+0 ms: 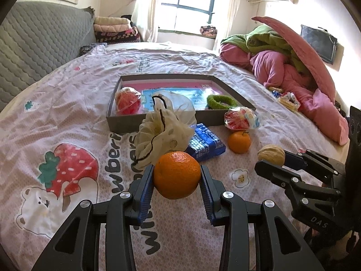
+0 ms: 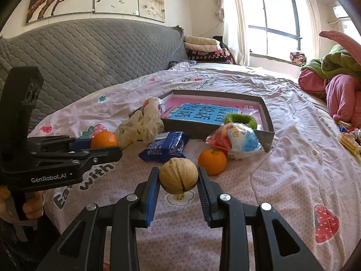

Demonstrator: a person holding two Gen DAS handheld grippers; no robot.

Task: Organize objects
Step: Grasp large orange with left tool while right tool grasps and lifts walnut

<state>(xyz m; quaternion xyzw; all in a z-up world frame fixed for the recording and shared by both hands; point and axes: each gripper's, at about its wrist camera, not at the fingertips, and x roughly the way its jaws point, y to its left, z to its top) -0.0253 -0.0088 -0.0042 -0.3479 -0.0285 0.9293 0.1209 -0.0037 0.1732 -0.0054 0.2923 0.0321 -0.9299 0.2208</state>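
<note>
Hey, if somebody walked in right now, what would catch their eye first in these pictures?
First, the two pairs of tongs over the strawberry-print bedspread: the left tongs clamp a big orange, the right tongs a walnut. Behind them lies a shallow grey box holding a pink and blue book.

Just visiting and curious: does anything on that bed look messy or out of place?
Nothing is spilled or broken. A cream drawstring cloth bag slumps over the near wall of the shallow grey cardboard box, half in and half out.
</note>
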